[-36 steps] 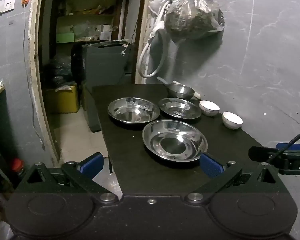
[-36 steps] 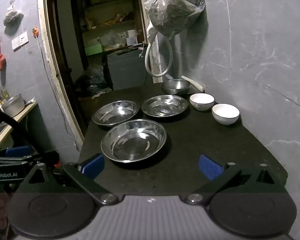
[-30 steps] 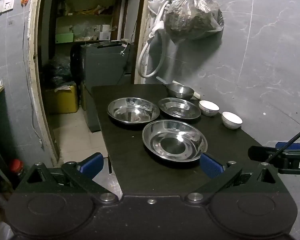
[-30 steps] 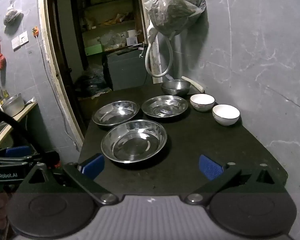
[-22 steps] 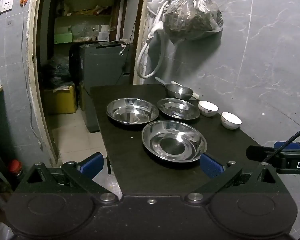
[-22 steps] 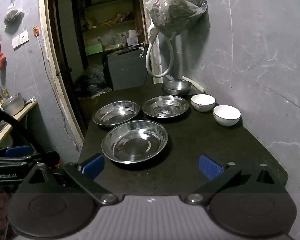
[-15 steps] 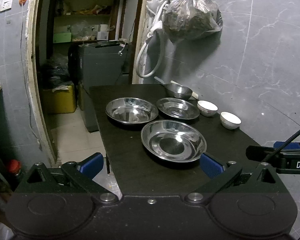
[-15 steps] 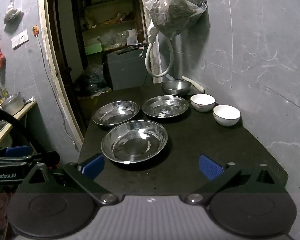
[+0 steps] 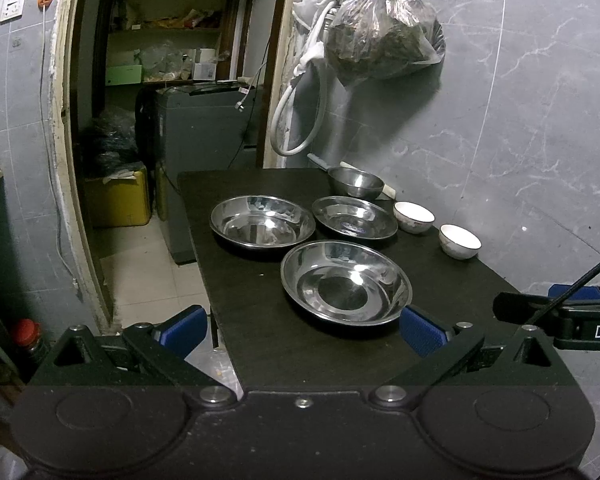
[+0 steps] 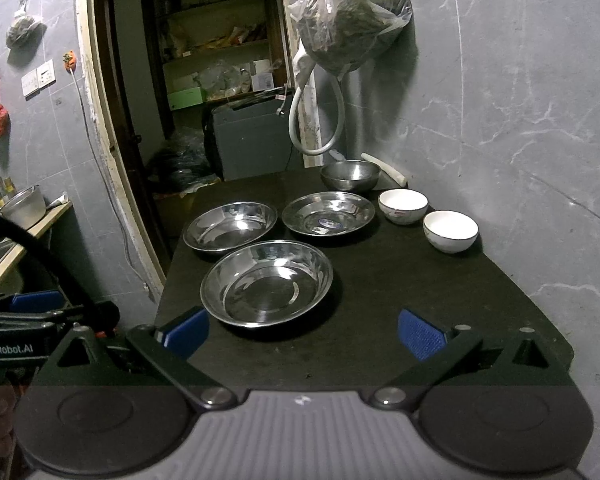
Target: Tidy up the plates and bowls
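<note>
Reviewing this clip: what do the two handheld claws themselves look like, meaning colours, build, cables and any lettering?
Both claws, the left claw and right claw, are matte black, with triangular cut-out linkages, silver pivot bolts and ribbed blue fingertip pads. The left body is smooth black; the right has a grey ribbed panel. White lettering reads "GenRobot.AI" on the left unit and "DA" on the right. A black cable trails from each.

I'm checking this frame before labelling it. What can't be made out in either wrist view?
- Small steel bowl at the back: its handle's end is hidden behind the bowl, both views.
- Sticker inside the far-right steel plate: print too small.
- Black table: near edge covered by the right gripper body.
- Left gripper: open, empty.
</note>
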Action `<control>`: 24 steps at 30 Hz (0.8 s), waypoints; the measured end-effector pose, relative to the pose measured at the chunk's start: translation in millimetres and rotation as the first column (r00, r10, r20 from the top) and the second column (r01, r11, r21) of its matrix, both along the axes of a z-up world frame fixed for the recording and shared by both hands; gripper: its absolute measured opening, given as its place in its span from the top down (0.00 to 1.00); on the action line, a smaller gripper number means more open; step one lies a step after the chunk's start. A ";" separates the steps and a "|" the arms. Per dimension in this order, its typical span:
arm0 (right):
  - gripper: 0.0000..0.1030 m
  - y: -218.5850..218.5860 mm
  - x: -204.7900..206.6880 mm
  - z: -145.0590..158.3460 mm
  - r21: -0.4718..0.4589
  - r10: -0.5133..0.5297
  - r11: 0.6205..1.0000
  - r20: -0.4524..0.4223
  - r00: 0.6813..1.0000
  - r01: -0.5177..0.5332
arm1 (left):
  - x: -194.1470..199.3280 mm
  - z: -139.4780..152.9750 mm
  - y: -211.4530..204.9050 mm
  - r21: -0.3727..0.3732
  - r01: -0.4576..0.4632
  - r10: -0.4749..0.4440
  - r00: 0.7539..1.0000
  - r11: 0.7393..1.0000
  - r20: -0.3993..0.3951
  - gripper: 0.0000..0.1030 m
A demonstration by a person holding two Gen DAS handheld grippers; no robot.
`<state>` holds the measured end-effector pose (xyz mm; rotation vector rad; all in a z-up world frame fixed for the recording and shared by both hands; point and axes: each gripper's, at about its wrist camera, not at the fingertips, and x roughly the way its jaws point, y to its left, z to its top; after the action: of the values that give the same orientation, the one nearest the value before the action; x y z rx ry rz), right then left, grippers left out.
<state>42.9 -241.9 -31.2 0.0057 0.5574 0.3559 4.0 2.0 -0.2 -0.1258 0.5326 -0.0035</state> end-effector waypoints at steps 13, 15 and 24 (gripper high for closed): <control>0.00 -0.8 0.1 0.9 0.000 0.002 1.000 -0.002 1.000 -0.002 | -0.3 0.0 0.5 0.002 -0.001 0.001 1.000 1.000 -0.001 0.01; 0.00 -0.4 -0.5 0.8 -0.001 0.001 1.000 0.000 1.000 -0.001 | -0.3 -0.2 0.4 0.002 -0.002 0.002 1.000 1.000 -0.001 0.01; 0.00 -0.7 0.4 0.5 -0.001 0.001 1.000 -0.001 1.000 -0.001 | 0.4 -1.1 -0.7 0.004 -0.001 0.001 1.000 1.000 -0.003 0.01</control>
<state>43.3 -242.7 -30.7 0.0050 0.5588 0.3562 4.4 1.4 -1.4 -0.1218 0.5351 -0.0014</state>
